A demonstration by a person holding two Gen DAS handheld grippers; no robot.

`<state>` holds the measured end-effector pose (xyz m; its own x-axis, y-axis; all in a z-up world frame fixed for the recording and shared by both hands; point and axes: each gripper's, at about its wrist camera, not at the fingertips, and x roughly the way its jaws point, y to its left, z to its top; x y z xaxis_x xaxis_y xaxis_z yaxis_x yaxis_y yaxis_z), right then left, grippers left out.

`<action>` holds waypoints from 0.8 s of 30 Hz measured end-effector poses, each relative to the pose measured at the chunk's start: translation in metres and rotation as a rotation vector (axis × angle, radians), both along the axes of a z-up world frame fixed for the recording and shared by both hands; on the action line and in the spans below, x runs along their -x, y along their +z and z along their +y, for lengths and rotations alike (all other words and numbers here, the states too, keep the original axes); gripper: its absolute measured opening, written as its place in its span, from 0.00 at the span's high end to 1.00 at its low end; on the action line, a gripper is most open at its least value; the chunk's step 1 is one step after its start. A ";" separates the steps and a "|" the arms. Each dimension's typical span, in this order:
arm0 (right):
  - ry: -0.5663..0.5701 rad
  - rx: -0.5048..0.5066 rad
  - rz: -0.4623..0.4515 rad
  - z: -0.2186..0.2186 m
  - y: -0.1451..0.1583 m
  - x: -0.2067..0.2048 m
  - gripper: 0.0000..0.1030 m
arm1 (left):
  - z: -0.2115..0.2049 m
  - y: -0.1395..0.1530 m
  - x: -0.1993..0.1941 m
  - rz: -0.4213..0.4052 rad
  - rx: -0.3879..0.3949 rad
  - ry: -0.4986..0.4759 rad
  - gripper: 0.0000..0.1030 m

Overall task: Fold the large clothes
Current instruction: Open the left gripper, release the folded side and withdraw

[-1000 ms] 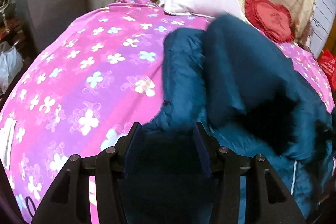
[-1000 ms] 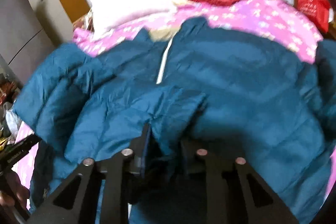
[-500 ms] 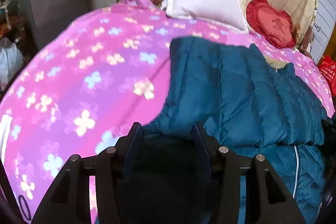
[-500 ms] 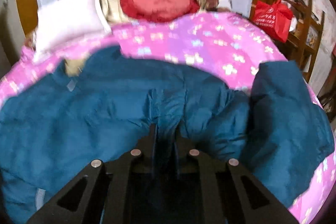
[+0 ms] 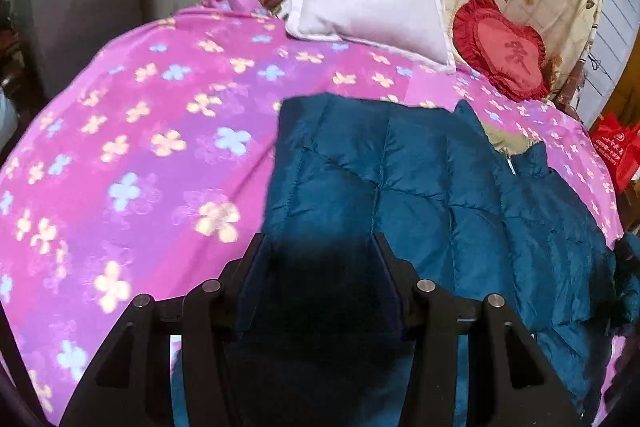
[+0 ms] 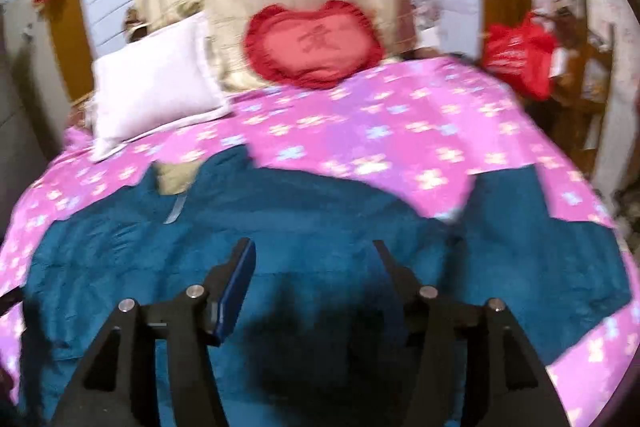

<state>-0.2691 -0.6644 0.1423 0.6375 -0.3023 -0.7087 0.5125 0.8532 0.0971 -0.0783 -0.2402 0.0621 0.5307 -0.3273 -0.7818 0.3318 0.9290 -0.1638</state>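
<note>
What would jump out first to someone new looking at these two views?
The bright pink flowered bedspread fills both views, with the teal padded jacket spread flat across its near half. At the head of the bed, a red heart-shaped cushion leans against floral fabric, right of a white pillow.

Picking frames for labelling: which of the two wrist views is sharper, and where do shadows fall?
Left wrist: sharper, quilting seams on the blue jacket readable, dark shadow between the left gripper fingers. Right wrist: motion-blurred throughout, heart cushion smeared, shadow on the jacket below the right gripper. Both show fisheye bending.
</note>
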 end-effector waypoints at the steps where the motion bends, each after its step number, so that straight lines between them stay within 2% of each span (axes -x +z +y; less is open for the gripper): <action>1: 0.034 -0.003 0.027 0.002 -0.008 -0.008 0.41 | -0.002 -0.005 -0.001 0.003 -0.013 0.002 0.71; 3: 0.064 0.013 0.094 0.004 -0.029 -0.023 0.41 | -0.006 -0.016 -0.002 -0.002 -0.046 -0.008 0.70; 4: 0.058 0.008 0.121 0.001 -0.042 -0.028 0.41 | -0.007 -0.019 -0.003 -0.007 -0.057 -0.015 0.65; 7: 0.036 -0.008 0.108 -0.007 -0.064 -0.029 0.40 | -0.008 -0.026 -0.003 -0.018 -0.064 -0.017 0.60; 10: 0.032 0.026 0.144 0.000 -0.062 -0.029 0.39 | -0.007 -0.028 -0.002 -0.019 -0.062 -0.014 0.60; 12: 0.023 0.012 0.156 0.004 -0.053 -0.025 0.39 | -0.006 -0.028 -0.001 -0.019 -0.057 -0.012 0.60; 15: 0.042 -0.034 0.091 0.011 -0.037 -0.006 0.38 | -0.007 -0.030 -0.002 -0.024 -0.056 -0.009 0.60; 16: 0.044 -0.022 0.091 0.016 -0.036 0.001 0.34 | -0.007 -0.030 -0.002 -0.025 -0.057 -0.009 0.59; 17: 0.040 -0.006 0.108 0.018 -0.038 0.004 0.30 | -0.007 -0.030 -0.001 -0.028 -0.060 -0.009 0.59; 20: 0.029 0.026 0.178 0.020 -0.059 0.007 0.29 | -0.007 -0.030 0.000 -0.043 -0.069 -0.010 0.59; 24: 0.021 0.028 0.162 0.021 -0.068 0.010 0.28 | -0.006 -0.031 0.000 -0.050 -0.069 -0.010 0.58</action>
